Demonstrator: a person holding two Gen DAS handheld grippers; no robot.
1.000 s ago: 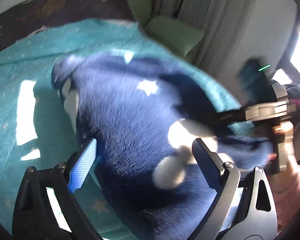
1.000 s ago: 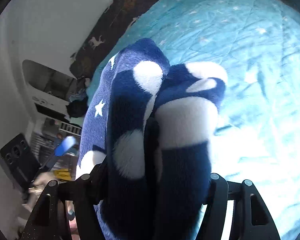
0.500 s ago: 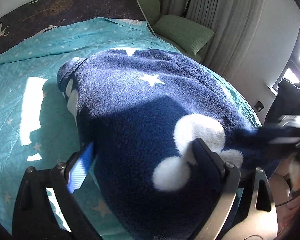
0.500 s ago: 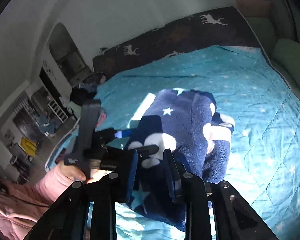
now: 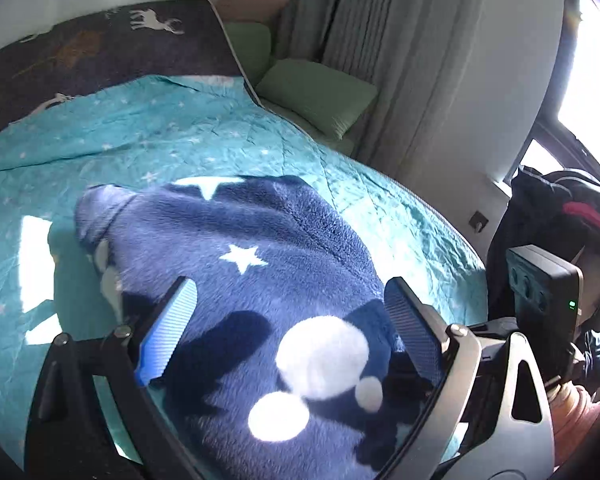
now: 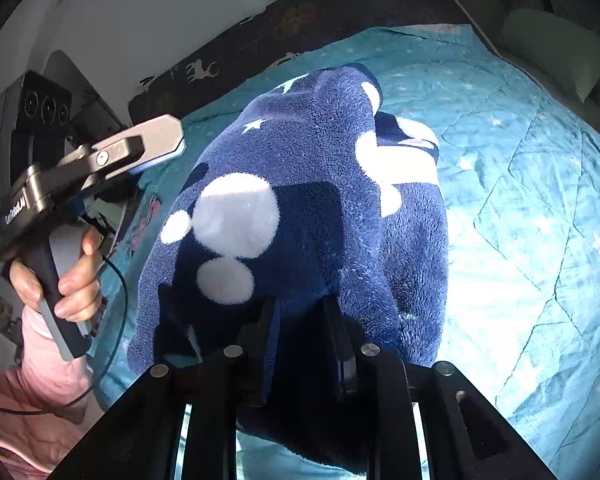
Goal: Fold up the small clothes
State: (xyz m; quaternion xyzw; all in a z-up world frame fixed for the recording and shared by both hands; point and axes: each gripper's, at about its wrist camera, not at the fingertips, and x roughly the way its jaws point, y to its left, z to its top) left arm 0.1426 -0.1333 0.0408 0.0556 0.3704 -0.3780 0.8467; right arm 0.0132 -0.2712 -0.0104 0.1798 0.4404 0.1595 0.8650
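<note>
A fluffy navy fleece garment with white stars and round white patches lies folded on the teal star-print bedspread. My left gripper is open and empty, its fingers spread a little above the garment's near part. My right gripper is shut on the near edge of the garment, with fleece bunched between its jaws. The left gripper also shows in the right wrist view, held off to the left of the garment.
A dark headboard cover with white deer runs along the far end of the bed. Green pillows and grey curtains stand at the far right. A dark bag sits by the window.
My left gripper has drawn back and risen off the garment. The right gripper has brought its held edge down to the bed, so the fold now lies flat.
</note>
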